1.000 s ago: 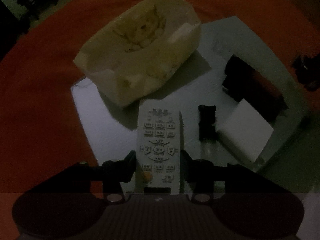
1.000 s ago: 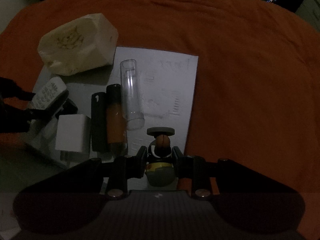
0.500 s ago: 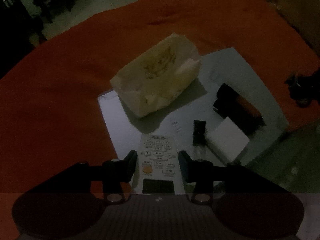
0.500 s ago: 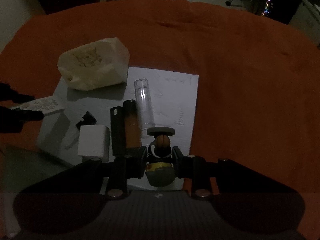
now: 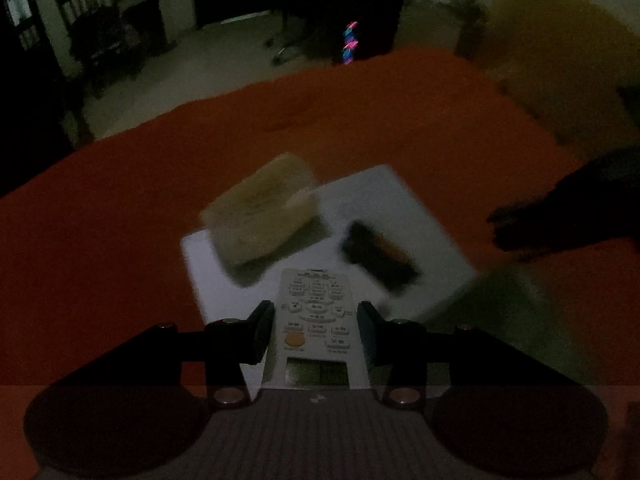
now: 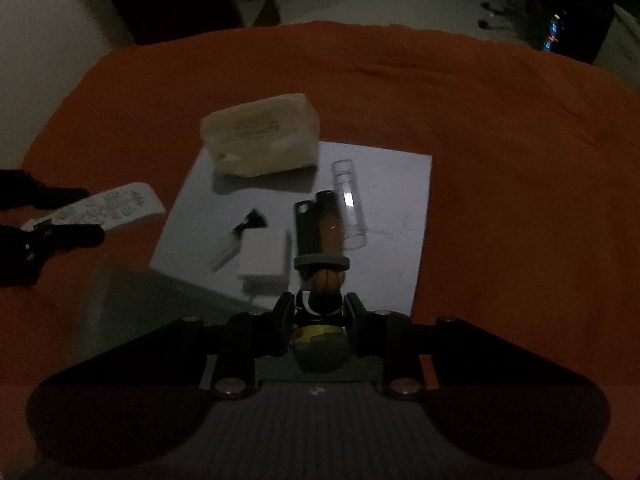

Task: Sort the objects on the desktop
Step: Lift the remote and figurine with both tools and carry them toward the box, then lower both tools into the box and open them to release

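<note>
Both loads risen off sheet | my left gripper (image 5: pixel 316 330) clamps remote (image 5: pixel 316 320), long axis forward | right gripper (image 6: pixel 319 316) clamps figurine (image 6: pixel 320 320)

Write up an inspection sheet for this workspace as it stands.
Surface: orange cloth with a white sheet laid on it.
Job's things: white remote held in the left gripper; small toy figure held in the right gripper.
Clutter: on the sheet, a cream bag, a clear tube, a dark case beside an orange tube, a white block and a small black clip.
Grippers: both raised above the sheet, jaws closed on their loads.
Cables: nothing seen.
Surroundings: dim room, a wooden chair, coloured lights behind the table.
</note>
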Action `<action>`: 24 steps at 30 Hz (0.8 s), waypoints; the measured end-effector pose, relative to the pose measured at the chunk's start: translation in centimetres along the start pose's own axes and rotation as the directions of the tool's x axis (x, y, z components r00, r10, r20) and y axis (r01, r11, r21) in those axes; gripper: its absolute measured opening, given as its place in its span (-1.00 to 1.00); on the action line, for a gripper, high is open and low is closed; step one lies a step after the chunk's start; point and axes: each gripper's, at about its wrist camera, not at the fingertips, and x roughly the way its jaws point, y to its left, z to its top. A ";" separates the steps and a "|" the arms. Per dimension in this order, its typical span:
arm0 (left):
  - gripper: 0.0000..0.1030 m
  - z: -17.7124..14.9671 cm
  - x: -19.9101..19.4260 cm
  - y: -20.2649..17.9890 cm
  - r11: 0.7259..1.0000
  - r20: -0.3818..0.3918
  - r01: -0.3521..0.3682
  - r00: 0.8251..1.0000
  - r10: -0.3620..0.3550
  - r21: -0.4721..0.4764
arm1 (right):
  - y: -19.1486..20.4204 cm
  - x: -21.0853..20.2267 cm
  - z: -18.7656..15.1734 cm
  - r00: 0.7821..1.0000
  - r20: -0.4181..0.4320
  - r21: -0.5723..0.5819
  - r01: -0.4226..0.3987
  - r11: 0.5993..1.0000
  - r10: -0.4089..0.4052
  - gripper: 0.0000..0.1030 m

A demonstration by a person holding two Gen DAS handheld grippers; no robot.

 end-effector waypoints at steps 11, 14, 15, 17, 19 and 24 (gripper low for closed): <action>-0.22 -7.8 -2.9 -5.3 0.986 0.092 0.060 0.995 -0.046 -0.153 | 3.4 -1.7 -6.0 0.992 0.011 0.073 -0.128 0.989 0.127 -0.43; -0.22 -10.0 -1.7 -5.3 0.966 0.062 0.066 0.997 -0.052 -0.250 | 3.1 -0.8 -7.8 0.989 0.011 0.174 -0.148 0.974 0.148 -0.43; -0.22 -10.5 -1.4 -5.5 0.964 0.064 0.059 0.997 -0.043 -0.260 | 3.2 -0.5 -8.3 0.989 0.023 0.184 -0.150 0.971 0.148 -0.43; -0.22 -11.4 -0.6 -5.8 0.961 0.067 0.034 0.998 -0.016 -0.275 | 3.5 0.1 -9.1 0.992 0.036 0.181 -0.125 0.975 0.121 -0.43; -0.22 -11.9 0.2 -5.8 0.956 0.059 0.017 0.998 0.001 -0.292 | 3.7 0.8 -9.8 0.996 0.040 0.169 -0.084 0.982 0.079 -0.43; -0.22 -13.2 1.8 -6.4 0.947 0.051 0.017 0.999 -0.001 -0.320 | 3.0 3.6 -11.9 0.998 -0.038 0.203 -0.039 0.978 0.048 -0.43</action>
